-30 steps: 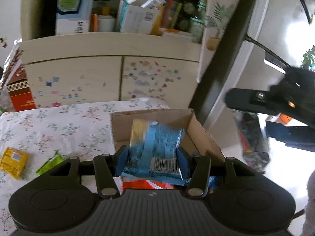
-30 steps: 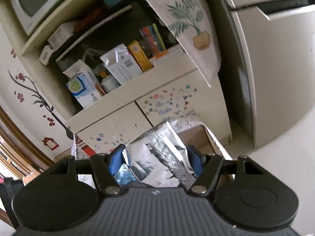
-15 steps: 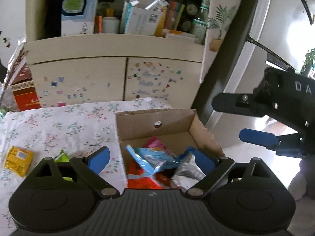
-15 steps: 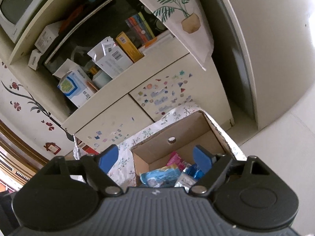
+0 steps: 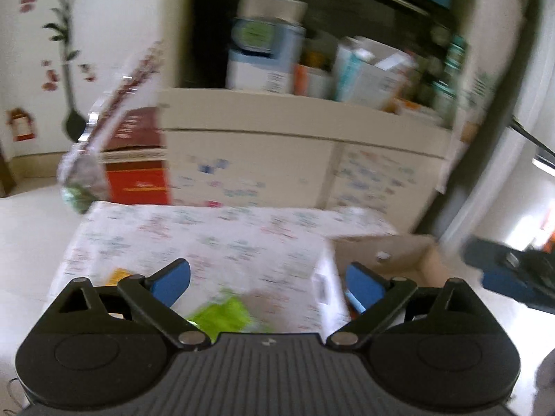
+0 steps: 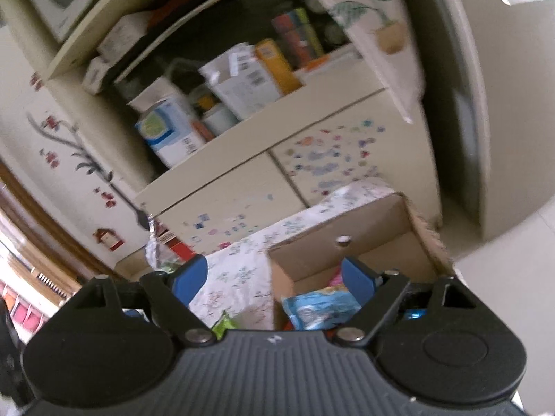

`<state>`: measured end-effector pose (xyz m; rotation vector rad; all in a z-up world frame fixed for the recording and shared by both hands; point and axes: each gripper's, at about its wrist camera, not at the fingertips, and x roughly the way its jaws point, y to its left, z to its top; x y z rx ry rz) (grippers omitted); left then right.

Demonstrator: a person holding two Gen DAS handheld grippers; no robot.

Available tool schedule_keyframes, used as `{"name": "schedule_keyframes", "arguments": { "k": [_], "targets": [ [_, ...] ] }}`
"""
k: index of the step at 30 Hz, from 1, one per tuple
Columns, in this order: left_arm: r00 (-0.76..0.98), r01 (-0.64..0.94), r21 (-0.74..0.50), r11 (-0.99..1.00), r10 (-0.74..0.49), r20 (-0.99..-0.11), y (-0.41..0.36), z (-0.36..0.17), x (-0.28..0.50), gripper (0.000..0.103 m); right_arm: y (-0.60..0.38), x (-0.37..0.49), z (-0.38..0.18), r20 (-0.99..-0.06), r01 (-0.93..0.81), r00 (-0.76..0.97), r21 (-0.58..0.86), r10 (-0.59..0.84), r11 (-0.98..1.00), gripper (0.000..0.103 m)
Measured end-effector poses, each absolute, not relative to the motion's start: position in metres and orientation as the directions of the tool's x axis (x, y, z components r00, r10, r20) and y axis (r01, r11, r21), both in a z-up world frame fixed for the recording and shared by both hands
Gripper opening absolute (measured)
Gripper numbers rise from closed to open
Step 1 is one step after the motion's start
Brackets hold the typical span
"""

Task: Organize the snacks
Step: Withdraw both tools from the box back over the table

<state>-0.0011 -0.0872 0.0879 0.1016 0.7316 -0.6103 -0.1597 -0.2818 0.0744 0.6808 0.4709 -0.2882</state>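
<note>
Snacks left on the floral cloth (image 5: 222, 242) sit at my left gripper's (image 5: 269, 282) seven o'clock, the yellow packet (image 5: 117, 275), and at six, the green packet (image 5: 225, 317), just below wide, empty jaws. The blur worries me: I judge a hasty close could pinch the cloth or skid the slippery green wrapper away. At three o'clock lies the cardboard box (image 5: 409, 256). My right gripper (image 6: 274, 279) is spread wide too, holding nothing; beneath it the box (image 6: 378, 242) holds a light-blue packet (image 6: 319, 305), something pink (image 6: 334, 280) and a darker blue wrapper (image 6: 414, 313) at four o'clock.
</note>
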Motion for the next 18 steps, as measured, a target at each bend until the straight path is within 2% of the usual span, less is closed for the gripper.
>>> {"name": "schedule_keyframes", "arguments": {
  "k": [8,18],
  "targets": [
    [0.646,0.388,-0.118,0.914,-0.361,-0.673,-0.033,0.082,0.047,0.1,-0.247,-0.134,0.073,-0.497,0.313,0.867,0.477,-0.042,0.822,0.088],
    [0.664,0.267,-0.121,0.956,-0.273,-0.697,0.002,0.067,0.076,0.102,-0.207,-0.107,0.067,-0.508,0.229,0.861,0.38,-0.004,0.896,0.088]
  ]
}}
